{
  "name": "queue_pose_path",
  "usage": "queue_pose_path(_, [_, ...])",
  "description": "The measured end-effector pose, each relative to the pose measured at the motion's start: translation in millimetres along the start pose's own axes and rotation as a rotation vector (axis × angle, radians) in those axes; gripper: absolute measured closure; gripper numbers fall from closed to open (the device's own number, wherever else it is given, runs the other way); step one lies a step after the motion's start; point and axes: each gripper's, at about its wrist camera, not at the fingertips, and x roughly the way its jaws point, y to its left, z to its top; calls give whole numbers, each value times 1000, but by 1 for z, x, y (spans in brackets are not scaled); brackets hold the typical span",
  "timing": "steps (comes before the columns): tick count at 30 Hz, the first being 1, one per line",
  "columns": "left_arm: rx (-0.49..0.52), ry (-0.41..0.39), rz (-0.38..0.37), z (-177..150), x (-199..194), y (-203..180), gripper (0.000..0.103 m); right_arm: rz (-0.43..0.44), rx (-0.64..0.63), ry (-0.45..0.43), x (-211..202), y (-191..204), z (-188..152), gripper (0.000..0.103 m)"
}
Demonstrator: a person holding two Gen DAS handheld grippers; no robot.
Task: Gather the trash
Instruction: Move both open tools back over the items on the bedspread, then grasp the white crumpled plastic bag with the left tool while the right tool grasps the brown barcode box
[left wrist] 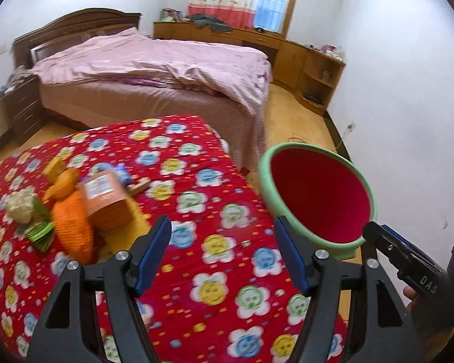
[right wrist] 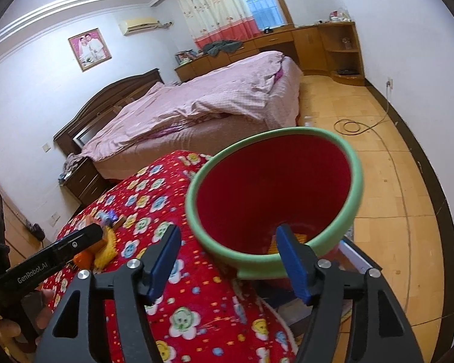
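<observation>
The trash sits in a loose cluster on the red flowered cover [left wrist: 215, 199], toward its far left part in the left wrist view: an orange crumpled piece [left wrist: 72, 227], a brown cardboard box [left wrist: 106, 202] touching it, a whitish wad [left wrist: 19, 207] with a green wrapper [left wrist: 39, 231] just beside it, and a few small scraps [left wrist: 130, 178] behind the box. The red bin with the green rim [right wrist: 342, 151] stands off the right edge of the cover, mouth open toward both cameras. In the right wrist view a yellowish item [right wrist: 299, 237] shows low inside it, half hidden behind one finger, so at least one piece seems to be collected already. Most of the pile is still on the cover, so I judge the task to be early, with several trips left.

The right gripper [right wrist: 230, 260] is held above the near rim of the bin, pointing down into it; its fingers stand apart with nothing pressed between them. The left gripper [left wrist: 222, 254] hangs over the middle of the cover, angled down, the pile ahead and to its left; its fingers are spread and empty. Each gripper shows at the edge of the other's view, a hand [left wrist: 414, 295] behind it
</observation>
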Motion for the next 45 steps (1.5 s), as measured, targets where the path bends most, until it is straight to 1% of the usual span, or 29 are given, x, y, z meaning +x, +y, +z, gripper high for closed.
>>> queue_pose_path(4, [-31,-18,36,-3,-12,21,33,23,-21,17,5,16,-3,33])
queue_pose_path(13, [-103,-46,93,-10,-34,72,33,55,-66,41,15,55,-11,29])
queue_pose_path(21, [-151,-64,161,-14,-47,118,33,66,-98,67,32,84,-16,25])
queue_pose_path(25, [-176,-68,203,-16,-52,143,33,69,-109,76,40,97,-19,22])
queue_pose_path(35, [-238,-53,288,-21,-48,204,33,65,-126,101,59,119,-26,21])
queue_pose_path(40, [-267,-42,313,-21,-38,230,33,65,-124,109,71,125,-28,16])
queue_pose_path(45, [-275,-21,323,-16,-21,247,33,61,-129,117,83,130,-29,16])
